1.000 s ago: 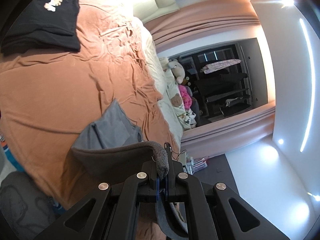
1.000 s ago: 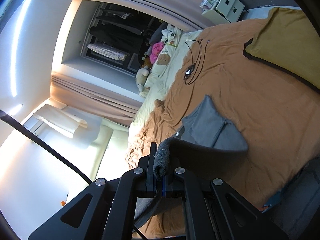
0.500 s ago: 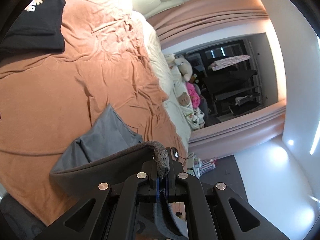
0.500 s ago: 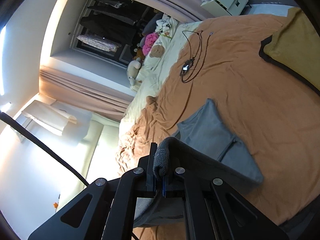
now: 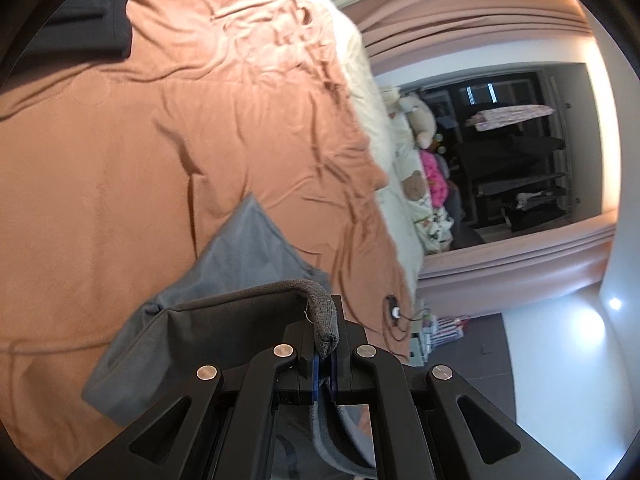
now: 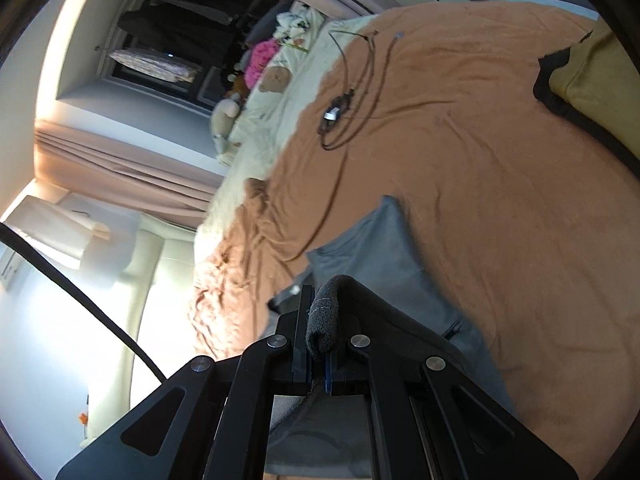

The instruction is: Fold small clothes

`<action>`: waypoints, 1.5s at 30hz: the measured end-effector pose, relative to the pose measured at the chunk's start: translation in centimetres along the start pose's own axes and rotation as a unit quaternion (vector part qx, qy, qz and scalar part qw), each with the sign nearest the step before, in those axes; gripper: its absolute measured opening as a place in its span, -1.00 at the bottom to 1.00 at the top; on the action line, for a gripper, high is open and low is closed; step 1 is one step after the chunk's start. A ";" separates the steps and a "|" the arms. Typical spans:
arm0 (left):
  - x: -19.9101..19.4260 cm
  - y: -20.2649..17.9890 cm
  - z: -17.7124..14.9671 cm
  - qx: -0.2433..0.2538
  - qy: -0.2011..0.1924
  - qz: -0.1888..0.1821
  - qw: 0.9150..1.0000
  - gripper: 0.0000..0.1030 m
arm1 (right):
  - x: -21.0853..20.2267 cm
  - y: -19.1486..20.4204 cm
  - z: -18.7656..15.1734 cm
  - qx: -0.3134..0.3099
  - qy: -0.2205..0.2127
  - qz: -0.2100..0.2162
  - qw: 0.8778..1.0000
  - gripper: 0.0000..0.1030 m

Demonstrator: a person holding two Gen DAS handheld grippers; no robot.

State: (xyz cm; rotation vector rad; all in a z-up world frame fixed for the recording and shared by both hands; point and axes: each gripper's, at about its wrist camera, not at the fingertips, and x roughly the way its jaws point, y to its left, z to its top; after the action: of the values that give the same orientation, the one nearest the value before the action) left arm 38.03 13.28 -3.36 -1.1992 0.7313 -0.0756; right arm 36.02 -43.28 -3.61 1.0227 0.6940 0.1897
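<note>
A small grey garment (image 5: 248,256) hangs stretched between my two grippers over the orange-brown bedspread (image 5: 100,152). My left gripper (image 5: 325,344) is shut on one thick ribbed edge of it, which curls up over the jaws. In the right wrist view my right gripper (image 6: 318,344) is shut on the other edge of the grey garment (image 6: 384,256). The far end of the cloth rests on the bedspread (image 6: 500,160), the near part is lifted and partly hidden behind the gripper bodies.
A folded black garment (image 5: 96,20) lies at the far left of the bed. A mustard garment with black trim (image 6: 592,76) lies at the right. A dark cable with a small device (image 6: 340,110) lies on the bedspread. Soft toys (image 5: 420,120) sit by the cream pillows.
Both grippers have carried the grey garment forward across the bed. More of the cloth now lies spread on the bedspread, and the black folded garment has slid toward the picture's edge.
</note>
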 end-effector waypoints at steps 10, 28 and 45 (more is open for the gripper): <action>6.6 2.1 1.4 0.007 0.005 0.051 0.999 -0.95 | 4.9 -0.1 2.9 0.001 0.026 -0.034 0.999 -0.99; 15.2 5.2 4.0 0.041 0.026 0.155 0.987 -0.94 | 10.7 -1.5 5.1 0.011 0.073 -0.086 0.994 -0.97; 15.5 -1.0 1.7 0.248 0.094 0.238 0.934 0.40 | 7.6 2.5 4.9 -0.186 0.102 -0.122 0.970 0.32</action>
State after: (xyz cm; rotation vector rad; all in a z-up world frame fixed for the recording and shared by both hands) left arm 51.22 7.71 -9.55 -0.5158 1.0804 0.0301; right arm 45.32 -42.04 -3.32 0.5565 0.9258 0.2023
